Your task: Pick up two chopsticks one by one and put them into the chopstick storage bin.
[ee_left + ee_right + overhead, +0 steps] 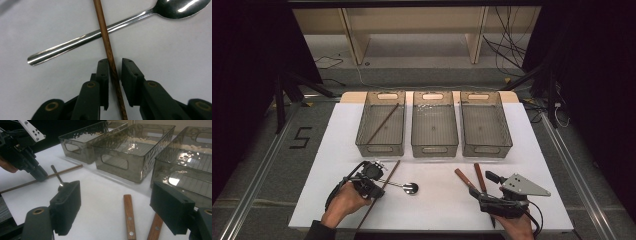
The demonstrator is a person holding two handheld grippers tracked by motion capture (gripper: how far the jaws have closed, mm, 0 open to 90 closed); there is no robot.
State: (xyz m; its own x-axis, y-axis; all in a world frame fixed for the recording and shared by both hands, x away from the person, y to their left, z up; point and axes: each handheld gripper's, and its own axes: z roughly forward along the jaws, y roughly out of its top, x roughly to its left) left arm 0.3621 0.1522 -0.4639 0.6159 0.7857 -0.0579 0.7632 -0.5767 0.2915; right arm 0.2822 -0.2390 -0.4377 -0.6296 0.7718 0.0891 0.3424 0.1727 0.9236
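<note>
Wooden and slim, a single chopstick [110,58] lies on the white tabletop [437,205] between the narrowed jaws of the left gripper [115,75], its shaft running up across the handle of a steel spoon [100,33] that lies beneath it. In the left gripper view one pad sits against the stick while a thin gap remains at the other, so the stick is bracketed but not clamped. From the high view, the left gripper [374,187] sits at the near left of the tabletop, held in a hand [343,202], with the chopstick [382,192] slanting from the front edge toward the bins and the spoon [404,186] pointing right.

At the near right, the right gripper [489,192] rests with its jaws wide apart and nothing between them; two wooden-handled utensils [472,177] lie just ahead of it. The right gripper view shows those wooden handles [130,217] on the tabletop between its open jaws, apart from both pads.

Three smoky translucent bins [434,125] stand side by side across the far half of the tabletop. The left bin [381,125] holds another chopstick [383,123] lying diagonally.
</note>
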